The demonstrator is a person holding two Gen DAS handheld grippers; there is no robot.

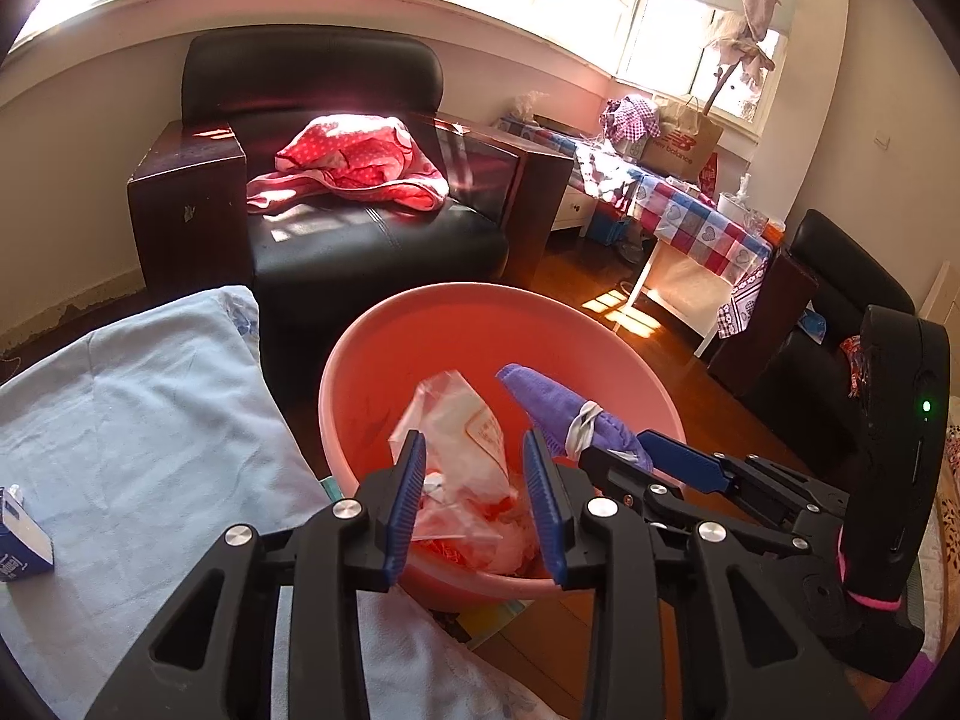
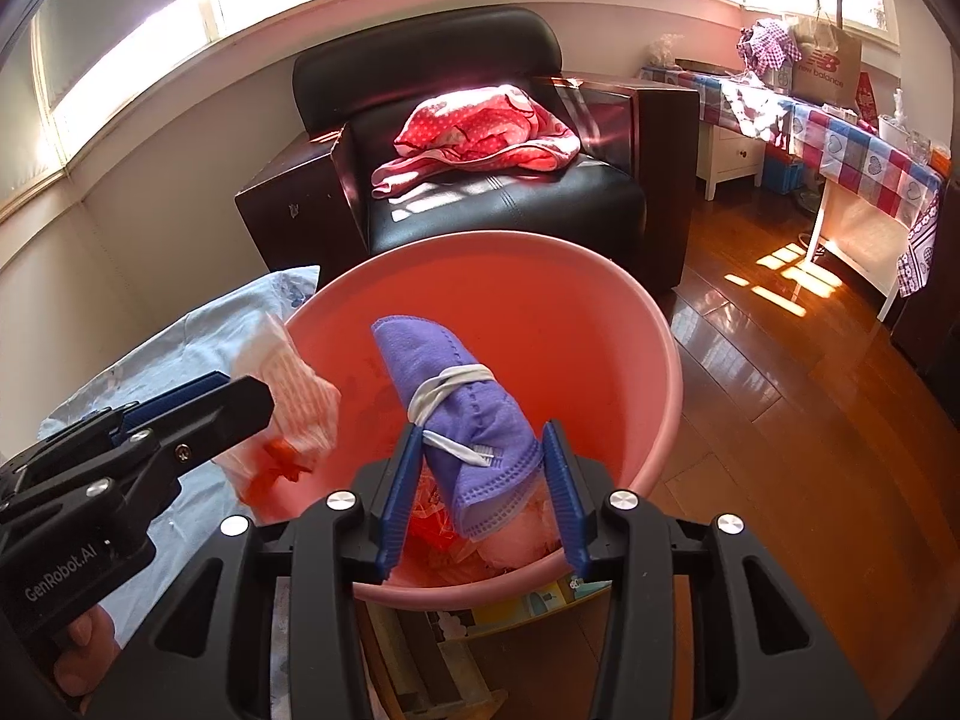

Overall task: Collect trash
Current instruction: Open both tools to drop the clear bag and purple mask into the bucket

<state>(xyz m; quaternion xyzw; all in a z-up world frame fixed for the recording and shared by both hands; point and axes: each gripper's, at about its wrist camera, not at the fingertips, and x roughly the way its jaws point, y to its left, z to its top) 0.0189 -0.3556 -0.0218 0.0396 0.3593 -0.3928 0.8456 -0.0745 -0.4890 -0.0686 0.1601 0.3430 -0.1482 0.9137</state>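
Both tools are over the pink basin (image 2: 654, 324). The left gripper (image 1: 477, 501) has its jaws spread; a crumpled plastic wrapper (image 1: 465, 426) sits between them, apparently loose. The right gripper (image 2: 480, 495) also stands with jaws apart around the rolled purple face mask (image 2: 462, 414); contact with the left pad cannot be confirmed. A small blue carton (image 1: 21, 531) lies at the left edge of the pale blue sheet (image 1: 144, 414).

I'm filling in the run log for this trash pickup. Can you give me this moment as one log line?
left gripper: open, plastic wrapper between fingers | right gripper: open, purple face mask between fingers | both over pink basin | milk carton uncollected on blue cloth
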